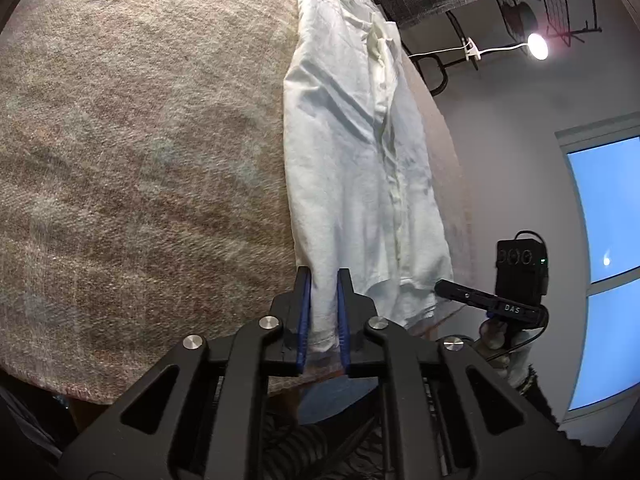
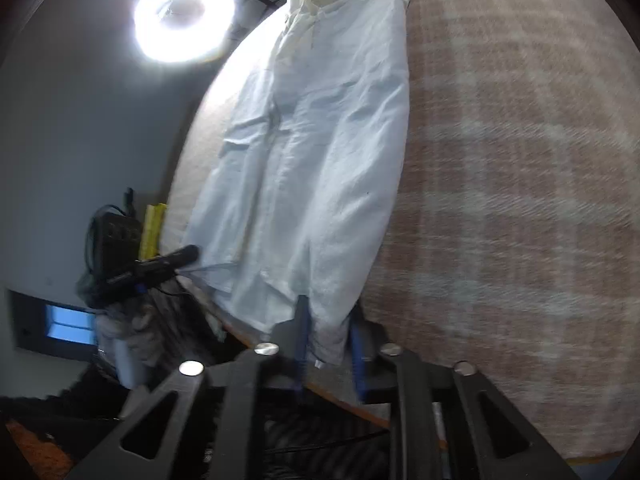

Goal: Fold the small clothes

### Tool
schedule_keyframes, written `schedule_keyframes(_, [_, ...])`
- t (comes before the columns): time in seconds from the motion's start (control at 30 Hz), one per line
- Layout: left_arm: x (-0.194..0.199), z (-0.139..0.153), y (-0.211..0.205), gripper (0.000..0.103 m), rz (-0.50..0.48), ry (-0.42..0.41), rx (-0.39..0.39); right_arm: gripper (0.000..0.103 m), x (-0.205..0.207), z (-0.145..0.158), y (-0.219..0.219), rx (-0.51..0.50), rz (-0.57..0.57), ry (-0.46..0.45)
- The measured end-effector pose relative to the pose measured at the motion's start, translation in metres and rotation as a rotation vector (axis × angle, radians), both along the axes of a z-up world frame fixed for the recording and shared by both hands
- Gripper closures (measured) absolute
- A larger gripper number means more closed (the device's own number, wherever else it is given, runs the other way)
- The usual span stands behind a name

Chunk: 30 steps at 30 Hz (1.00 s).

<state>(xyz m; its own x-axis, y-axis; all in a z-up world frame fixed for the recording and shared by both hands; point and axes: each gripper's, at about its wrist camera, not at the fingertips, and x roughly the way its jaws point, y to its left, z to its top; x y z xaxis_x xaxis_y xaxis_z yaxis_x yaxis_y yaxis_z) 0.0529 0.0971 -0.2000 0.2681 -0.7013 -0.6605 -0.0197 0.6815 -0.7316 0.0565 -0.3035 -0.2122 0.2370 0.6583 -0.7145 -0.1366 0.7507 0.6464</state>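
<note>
White button shirt [image 1: 352, 152] lies lengthwise on plaid tablecloth [image 1: 140, 140], collar at far end, hem at near table edge, already narrowed with sides folded in. Left gripper [image 1: 324, 312] clamped on near hem corner at the shirt's left side, cloth between blue pads [image 1: 304, 316]. Right gripper [image 2: 328, 336] clamped on the other near hem corner; it also shows at right of the left view [image 1: 480, 300]. Ring light [image 2: 184, 20] glares beyond the table. Risks: thin hem slips out of one clamp on lifting, so the fold goes skewed; uneven pull drags the shirt off the near edge; side folds open, placket bunches
</note>
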Motion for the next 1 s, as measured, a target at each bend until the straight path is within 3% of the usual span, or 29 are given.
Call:
schedule_keyframes(0.2, [0.007, 0.02, -0.003, 0.096, -0.002, -0.044, -0.036, 0.095, 0.0, 0.015, -0.007, 0.132, -0.058, -0.036])
schedule_keyframes(0.37, [0.023, 0.04, -0.006, 0.097, -0.002, -0.089, -0.064, 0.096, 0.011, 0.034, -0.015, 0.16, -0.09, -0.075])
schedule_keyframes(0.57, [0.054, 0.062, -0.014, 0.098, -0.01, -0.169, -0.034, 0.096, 0.033, 0.05, -0.023, 0.16, -0.128, -0.12])
schedule_keyframes(0.8, [0.098, 0.067, -0.019, 0.098, 0.012, -0.194, -0.005, 0.096, 0.07, 0.055, -0.026, 0.154, -0.184, -0.132])
schedule_keyframes(1.0, [0.137, 0.052, -0.012, 0.098, 0.064, -0.166, 0.017, 0.096, 0.115, 0.053, -0.035, 0.134, -0.241, -0.115])
